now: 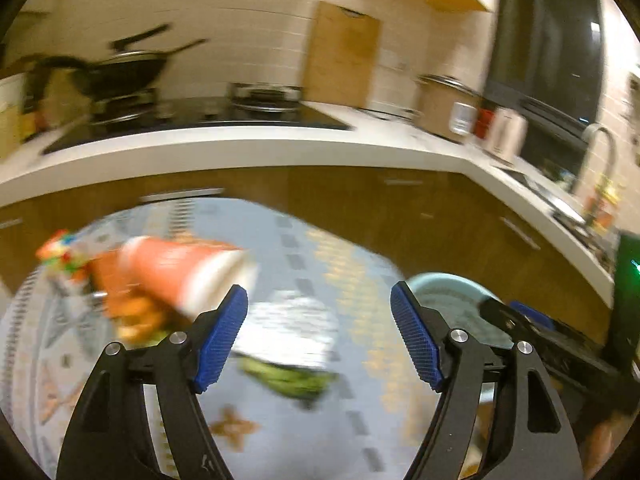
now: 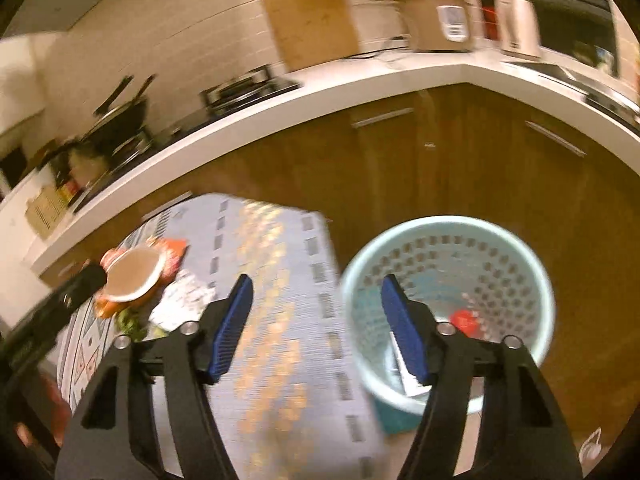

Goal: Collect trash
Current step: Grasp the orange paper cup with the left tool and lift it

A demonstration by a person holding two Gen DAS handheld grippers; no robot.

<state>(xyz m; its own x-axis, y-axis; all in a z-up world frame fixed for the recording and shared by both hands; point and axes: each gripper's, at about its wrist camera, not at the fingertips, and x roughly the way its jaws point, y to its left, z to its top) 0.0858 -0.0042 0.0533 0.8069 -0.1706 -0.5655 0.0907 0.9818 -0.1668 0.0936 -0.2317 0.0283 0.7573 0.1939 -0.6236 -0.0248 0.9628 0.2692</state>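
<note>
Both hand-held grippers stand spread with nothing between their blue pads. Seen from its own camera, the left hand-held gripper (image 1: 318,336) hangs over a patterned mat (image 1: 304,248) that lies on the floor in front of brown cabinets.

At the far left of that view a small heap of trash lies on the mat: a colourful wrapper (image 1: 60,254), too blurred to read, then an orange paper cup (image 1: 180,272) tipped on its side with its white-rimmed mouth toward the left pad. Orange scraps (image 1: 132,312) sit under the cup, partly hidden by it and by the gripper's black frame. Further right, between the pads, lie a pale crumpled wrapper (image 1: 292,324) and something green (image 1: 292,378) just below it; motion blur smears both, so what they are cannot be told. Right again, a light blue basket (image 1: 444,292) shows only its far rim, the rest covered by the right pad and by the other gripper's black body.

From the right camera, the right hand-held gripper (image 2: 316,330) is over the mat's edge. The same cup shows at the far left of this view, open mouth up toward the lens. The basket's perforated wall and rim are clear here; it stands on the floor just beside the mat, with a red piece (image 2: 464,320) and a white piece (image 2: 404,376) inside, the white one partly hidden behind the right pad.

Along the top runs the white surface (image 2: 280,100), carrying a stove with pans at the left, a leaning cutting board (image 2: 308,16) and a rice cooker (image 2: 436,20) to the right, all blurred.
</note>
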